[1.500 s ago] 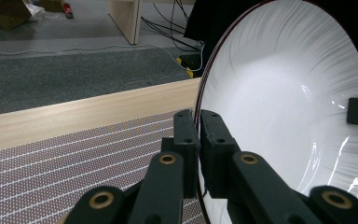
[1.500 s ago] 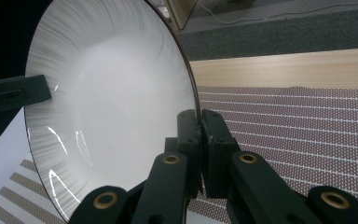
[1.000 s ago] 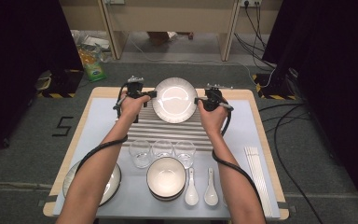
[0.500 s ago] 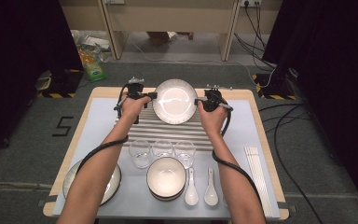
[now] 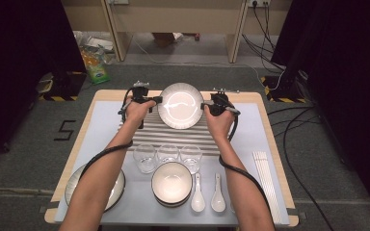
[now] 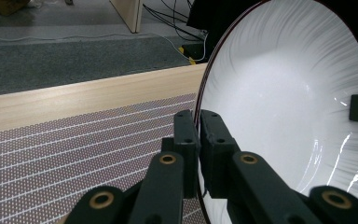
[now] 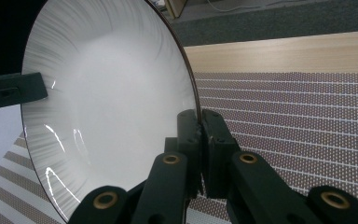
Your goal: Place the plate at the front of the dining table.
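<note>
Two grippers | left gripper (image 6: 198,128), right gripper (image 7: 199,128): fingers clamped on opposite rims | plate (image 5: 180,105) between, tilted up

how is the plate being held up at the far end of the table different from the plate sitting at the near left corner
The held plate is white inside with a thin dark rim; the near-left plate looks greyer with a broad dark rim. The held plate is lifted and tilted over the striped mat, pinched at opposite edges by the left gripper and right gripper; the near-left plate lies flat, partly hidden by a forearm. Both are round and shallow.
</note>
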